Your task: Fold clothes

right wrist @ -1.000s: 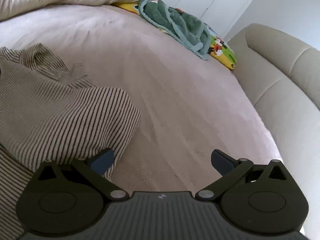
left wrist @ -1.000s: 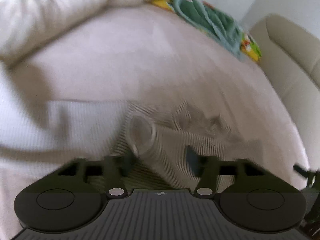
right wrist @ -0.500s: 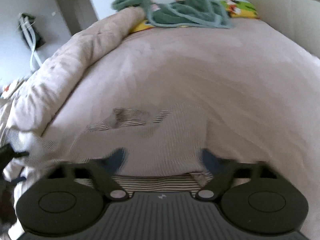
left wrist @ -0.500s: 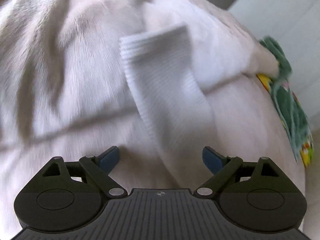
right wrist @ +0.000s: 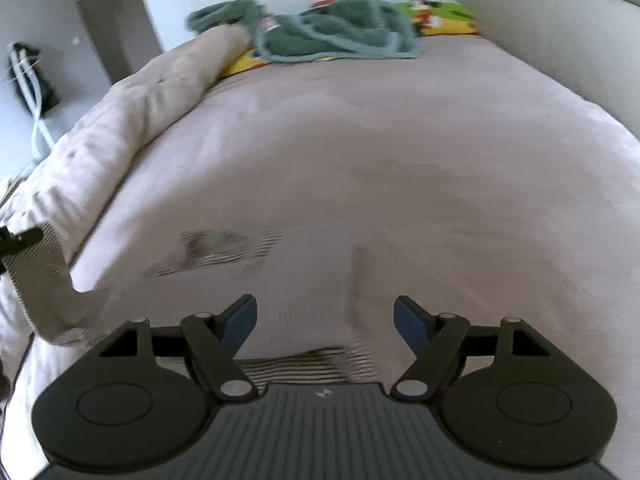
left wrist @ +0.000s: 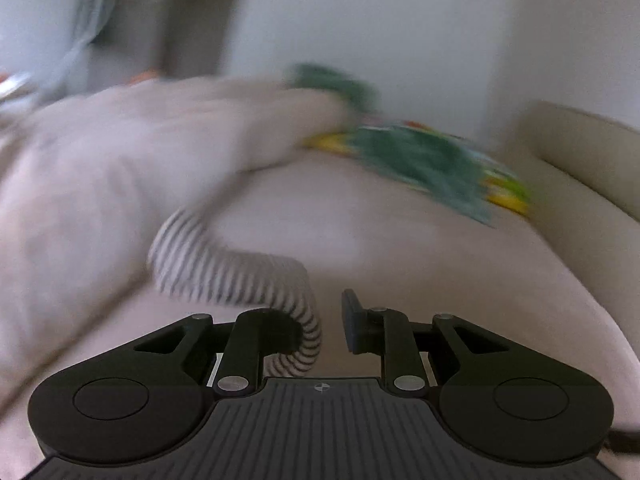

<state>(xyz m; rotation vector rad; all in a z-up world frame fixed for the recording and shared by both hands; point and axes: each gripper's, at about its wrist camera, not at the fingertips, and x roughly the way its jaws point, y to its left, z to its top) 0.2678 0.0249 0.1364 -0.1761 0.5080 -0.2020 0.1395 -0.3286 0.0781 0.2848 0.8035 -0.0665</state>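
Just narrowed at left gripper (left wrist: 326,320), sleeve (left wrist: 224,264) hanging off one finger, grip unclear; just widened at right gripper (right wrist: 324,320), nothing gripped, shirt (right wrist: 304,360) flat beneath on bed (right wrist: 440,160).

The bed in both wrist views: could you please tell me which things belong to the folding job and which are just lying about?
Job in hand:
striped garment

Lying about:
green towel
cartoon-print pillow
beige duvet
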